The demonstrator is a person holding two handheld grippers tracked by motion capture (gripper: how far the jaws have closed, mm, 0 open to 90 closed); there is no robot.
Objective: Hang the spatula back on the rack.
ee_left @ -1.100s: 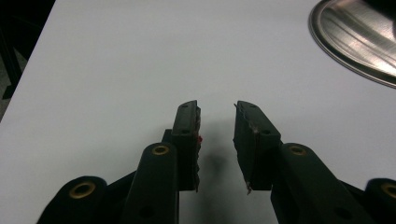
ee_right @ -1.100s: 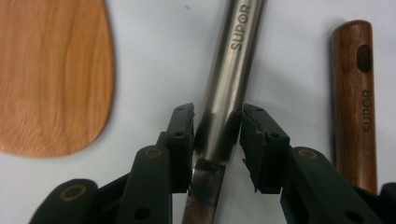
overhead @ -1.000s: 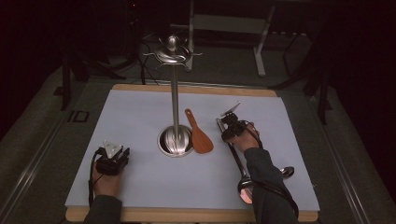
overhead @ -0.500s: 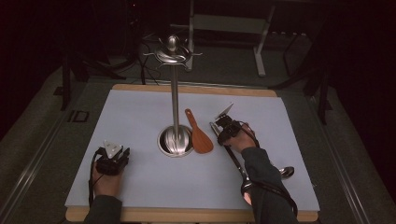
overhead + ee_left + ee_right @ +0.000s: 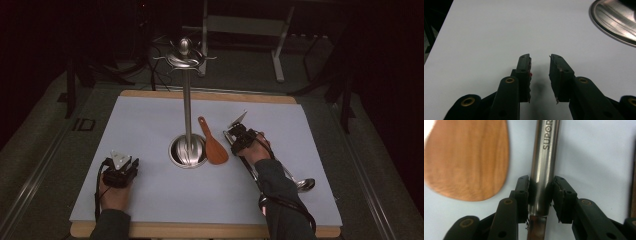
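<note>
A steel ladle lies on the white table top, its bowl beside my right forearm and its tube handle running forward between my right jaws. My right gripper has just been closing, and both pads now touch the handle's sides near its lower end. A wooden spatula lies just left of that handle. My left gripper rests at the near left of the table, open with nothing between its fingers.
A tall steel utensil stand with hooks at its top rises from a round base at the table's middle, just left of the spatula. The white table top has a wooden rim; dark floor surrounds it.
My right hand has edged slightly left toward the spatula. The left hand and the stand have not moved.
</note>
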